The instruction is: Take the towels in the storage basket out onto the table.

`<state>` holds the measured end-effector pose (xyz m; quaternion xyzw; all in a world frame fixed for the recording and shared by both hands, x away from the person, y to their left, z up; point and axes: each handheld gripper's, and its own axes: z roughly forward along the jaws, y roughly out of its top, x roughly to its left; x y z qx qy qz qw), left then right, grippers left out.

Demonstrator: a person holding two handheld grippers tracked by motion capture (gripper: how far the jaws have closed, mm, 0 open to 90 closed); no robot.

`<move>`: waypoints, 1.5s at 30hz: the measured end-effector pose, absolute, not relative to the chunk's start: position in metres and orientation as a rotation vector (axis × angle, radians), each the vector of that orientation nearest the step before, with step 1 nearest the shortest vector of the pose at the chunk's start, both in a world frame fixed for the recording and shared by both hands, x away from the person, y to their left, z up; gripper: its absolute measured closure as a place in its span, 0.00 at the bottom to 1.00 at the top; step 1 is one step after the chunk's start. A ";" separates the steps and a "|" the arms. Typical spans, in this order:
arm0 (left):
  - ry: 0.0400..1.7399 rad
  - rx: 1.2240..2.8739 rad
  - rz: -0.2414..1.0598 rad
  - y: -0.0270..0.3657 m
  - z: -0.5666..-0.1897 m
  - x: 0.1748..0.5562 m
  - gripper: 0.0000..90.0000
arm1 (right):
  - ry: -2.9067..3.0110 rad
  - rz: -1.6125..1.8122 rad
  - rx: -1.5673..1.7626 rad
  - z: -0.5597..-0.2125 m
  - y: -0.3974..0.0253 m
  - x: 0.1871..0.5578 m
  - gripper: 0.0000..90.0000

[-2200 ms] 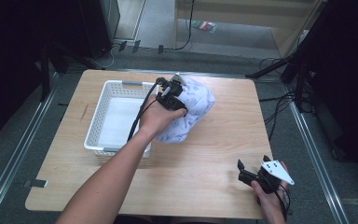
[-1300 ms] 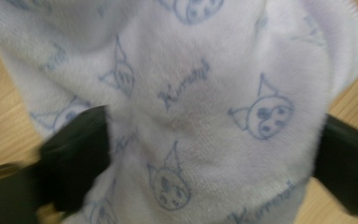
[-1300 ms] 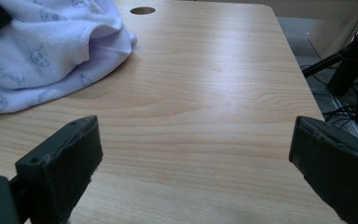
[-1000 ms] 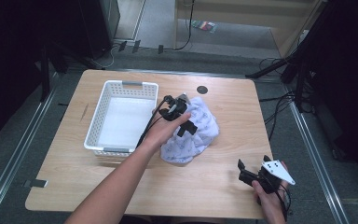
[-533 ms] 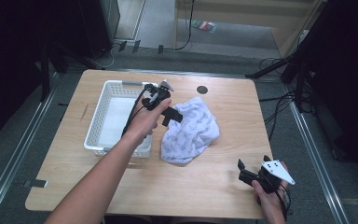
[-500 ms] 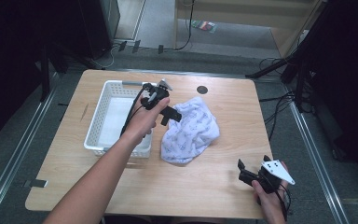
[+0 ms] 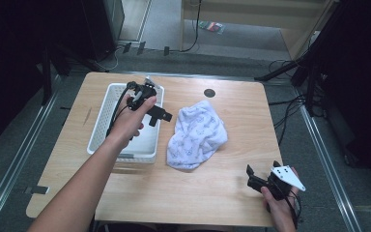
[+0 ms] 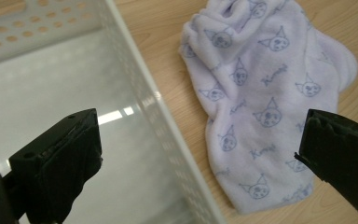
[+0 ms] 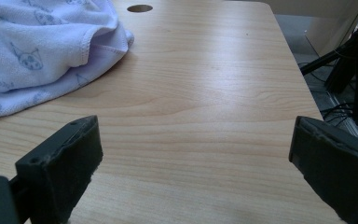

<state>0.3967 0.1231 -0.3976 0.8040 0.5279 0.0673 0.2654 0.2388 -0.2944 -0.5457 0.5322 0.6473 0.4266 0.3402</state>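
Observation:
A pale lilac towel (image 7: 195, 135) with small cat-face prints lies crumpled on the wooden table (image 7: 207, 193), just right of a white perforated basket (image 7: 105, 116). My left gripper (image 7: 158, 117) hovers over the basket's right wall, open, nothing between its jaws. In the left gripper view the basket wall (image 8: 168, 140) runs between the spread jaws of the left gripper (image 8: 200, 128), with the towel (image 8: 261, 93) to the right. My right gripper (image 7: 249, 178) rests open near the table's front right corner. The right gripper view has the towel (image 9: 32, 51) at upper left, beyond the wide jaws of the right gripper (image 9: 191, 135).
The basket's inside (image 8: 51, 84) holds nothing. A round cable hole (image 7: 209, 93) sits in the table behind the towel, also in the right gripper view as the hole (image 9: 140, 8). Cables (image 7: 290, 101) hang off the table's right side. Dark floor rails run along both sides.
My left gripper pulled the towel toward the table's middle, let go of it, then moved left to above the basket's right wall. The right gripper has stayed put.

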 end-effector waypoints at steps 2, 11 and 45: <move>1.431 2.165 0.186 0.131 -0.398 0.394 0.00 | 1.685 1.109 1.384 -0.546 -0.294 0.239 0.03; 1.474 2.120 0.223 0.164 -0.394 0.388 0.00 | 1.684 1.102 1.390 -0.546 -0.294 0.239 0.03; 1.603 1.926 0.307 0.266 -0.410 0.347 0.00 | 1.673 1.088 1.413 -0.546 -0.294 0.240 0.03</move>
